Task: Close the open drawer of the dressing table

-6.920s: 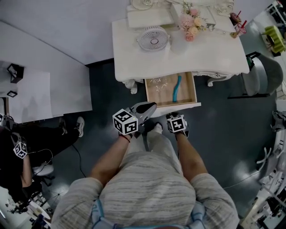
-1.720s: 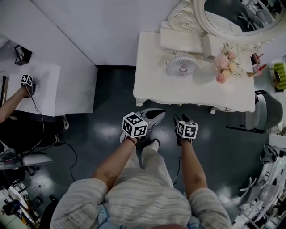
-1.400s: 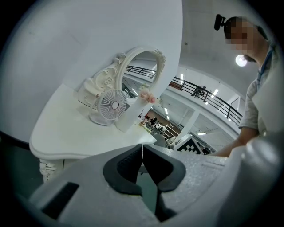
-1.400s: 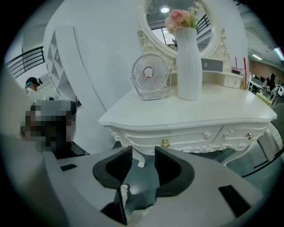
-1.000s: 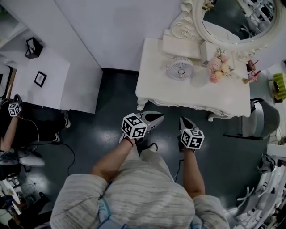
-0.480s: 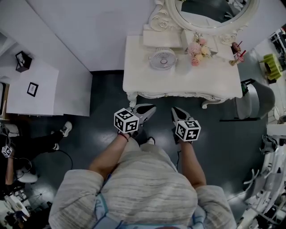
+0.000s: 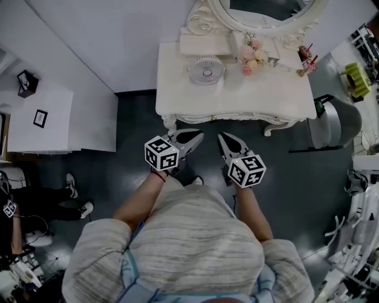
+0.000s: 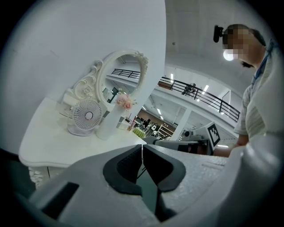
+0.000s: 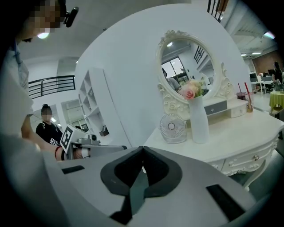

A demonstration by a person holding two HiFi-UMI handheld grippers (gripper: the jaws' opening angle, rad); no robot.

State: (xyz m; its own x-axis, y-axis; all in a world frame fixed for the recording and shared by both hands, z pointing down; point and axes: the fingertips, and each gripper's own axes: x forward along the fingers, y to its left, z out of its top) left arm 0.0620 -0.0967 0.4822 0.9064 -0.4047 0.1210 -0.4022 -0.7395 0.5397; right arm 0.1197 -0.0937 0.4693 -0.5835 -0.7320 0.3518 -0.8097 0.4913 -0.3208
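Left gripper (image 7: 199, 135), right gripper (image 7: 221, 137)—both pressed together, empty—near dressing table (image 7: 266, 100) bearing fan (image 7: 206, 69).

A fan (image 7: 206, 69) and flowers (image 7: 250, 53) stand on the dressing table (image 7: 254, 94), mirror (image 7: 269, 7) behind them.

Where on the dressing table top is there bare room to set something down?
The front strip of the tabletop, between the fan and the front edge, is bare from corner to corner. A smaller patch lies between the flowers and the cups. The back edge under the mirror is crowded.
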